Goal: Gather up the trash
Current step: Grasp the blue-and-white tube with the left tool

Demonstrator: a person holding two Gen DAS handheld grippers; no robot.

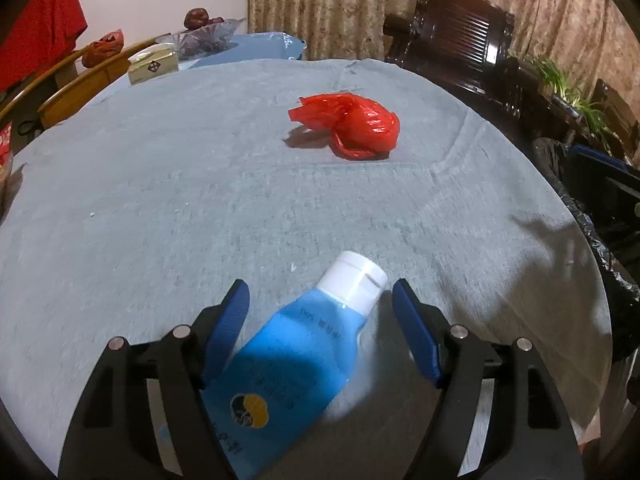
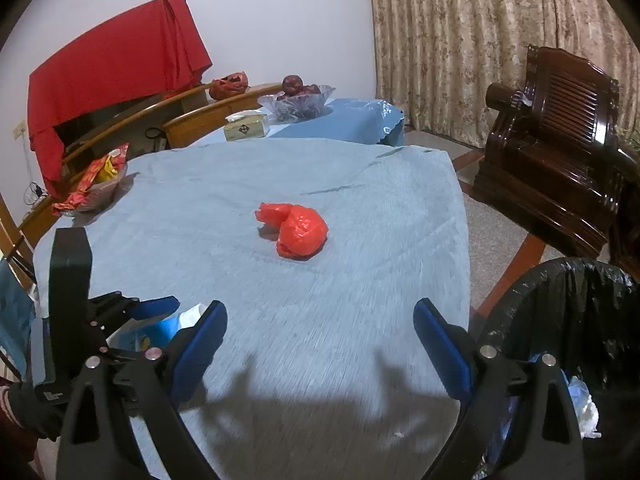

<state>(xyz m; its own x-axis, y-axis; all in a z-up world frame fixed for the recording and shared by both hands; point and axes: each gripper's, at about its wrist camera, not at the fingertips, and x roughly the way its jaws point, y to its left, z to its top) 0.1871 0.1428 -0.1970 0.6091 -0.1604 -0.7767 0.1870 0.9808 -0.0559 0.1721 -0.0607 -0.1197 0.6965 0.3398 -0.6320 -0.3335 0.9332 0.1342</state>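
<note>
- While spread wide over the grey tablecloth (image 1: 200, 184), left gripper (image 1: 320, 304) straddles a blue bottle (image 1: 296, 356) with white cap (image 1: 354, 278); blue pads (image 1: 230, 320) stand clear of it on both sides, not clamped.
- Lies on its side on the cloth, cap pointing away and a little to the right, yellow-and-dark logo low on the body.
- Farther out near the cloth's middle, well apart from the bottle: a crumpled red plastic bag (image 1: 352, 128), resting alone.
- Right gripper (image 2: 320, 332) likewise wide apart, holding nothing, hovering over bare cloth (its shadow falls just below).
- From the right wrist view, left gripper (image 2: 160, 316) visible at lower left with the bottle (image 2: 156, 330) partly hidden behind it.
- Beside the table's right edge, a bin with black liner (image 2: 560, 308), some pale scraps inside.
- Along the far side: tissue box (image 2: 245, 126), glass bowl of dark fruit (image 2: 296, 102), snack packets in a dish (image 2: 96, 184) (contents hard to make out).
- Beyond: dark wooden armchair (image 2: 560, 136), patterned curtain (image 2: 460, 40), red cloth draped (image 2: 112, 60) at left.
</note>
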